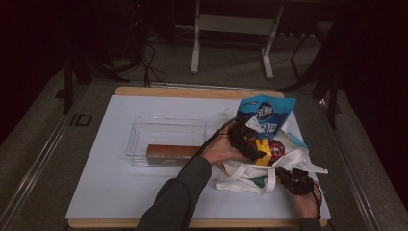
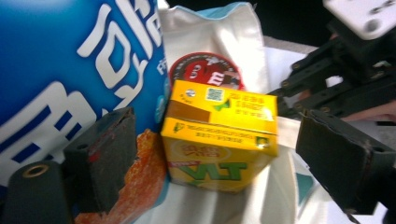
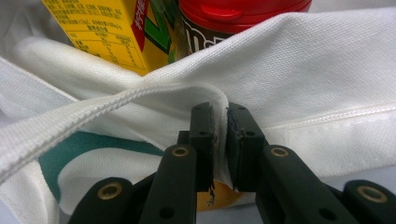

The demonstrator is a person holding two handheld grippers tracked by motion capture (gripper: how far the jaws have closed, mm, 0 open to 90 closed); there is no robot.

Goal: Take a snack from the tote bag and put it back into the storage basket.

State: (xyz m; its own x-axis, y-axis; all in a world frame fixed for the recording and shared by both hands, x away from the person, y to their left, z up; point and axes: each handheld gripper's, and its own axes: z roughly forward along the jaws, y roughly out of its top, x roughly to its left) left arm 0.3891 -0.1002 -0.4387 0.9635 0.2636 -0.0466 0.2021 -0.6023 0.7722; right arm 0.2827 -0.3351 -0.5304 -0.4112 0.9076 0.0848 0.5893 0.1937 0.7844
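Observation:
A white tote bag (image 1: 245, 175) lies open at the right of the mat. In it are a blue snack bag (image 1: 266, 113), a yellow drink carton (image 1: 263, 145) and a red-lidded candy tub (image 1: 276, 148). My left gripper (image 1: 251, 146) reaches into the bag's mouth. In the left gripper view its jaws stand wide open on either side of the yellow carton (image 2: 219, 140) without touching it, with the blue bag (image 2: 70, 70) at the left and the tub (image 2: 205, 70) behind. My right gripper (image 1: 293, 180) is shut on the tote's folded edge (image 3: 303, 70), which is pinched between its pads (image 3: 203, 140).
A clear plastic container (image 1: 163, 132) with a brown box (image 1: 171, 153) in it stands left of the bag on the white mat (image 1: 120, 192). The right gripper's linkage (image 2: 345, 70) shows close beyond the carton. A metal stand (image 1: 231, 29) is behind the table.

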